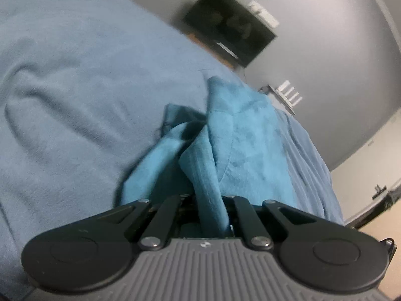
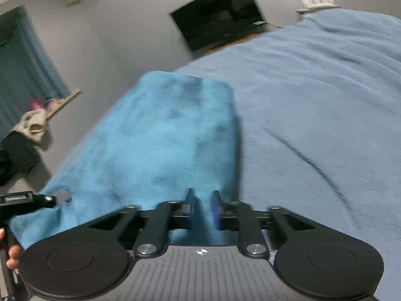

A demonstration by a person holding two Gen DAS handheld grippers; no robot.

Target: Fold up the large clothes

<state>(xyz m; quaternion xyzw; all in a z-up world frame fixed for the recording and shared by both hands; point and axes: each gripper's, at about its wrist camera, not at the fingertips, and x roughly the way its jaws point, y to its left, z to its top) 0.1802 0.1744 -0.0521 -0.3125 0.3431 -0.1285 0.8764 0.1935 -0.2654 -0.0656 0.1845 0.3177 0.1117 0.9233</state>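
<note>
A teal fleece garment (image 1: 240, 140) lies bunched on the light blue bed cover (image 1: 75, 87). A twisted strand of it runs down between the jaws of my left gripper (image 1: 213, 203), which is shut on it. In the right wrist view the same garment (image 2: 160, 130) spreads flat toward the bed's left edge. My right gripper (image 2: 203, 200) has its blue fingertips (image 2: 216, 203) close together, with a fold of the teal cloth pinched between them. The black tip of the left gripper (image 2: 27, 198) and a person's fingers (image 2: 12, 253) show at the far left.
The blue bed cover (image 2: 313, 100) stretches wide to the right. A dark screen (image 2: 218, 17) hangs on the grey wall beyond the bed. A heap of clothes (image 2: 27, 135) lies on the floor by a teal curtain (image 2: 22, 62). A small white shelf (image 1: 285, 95) stands by the bed's far corner.
</note>
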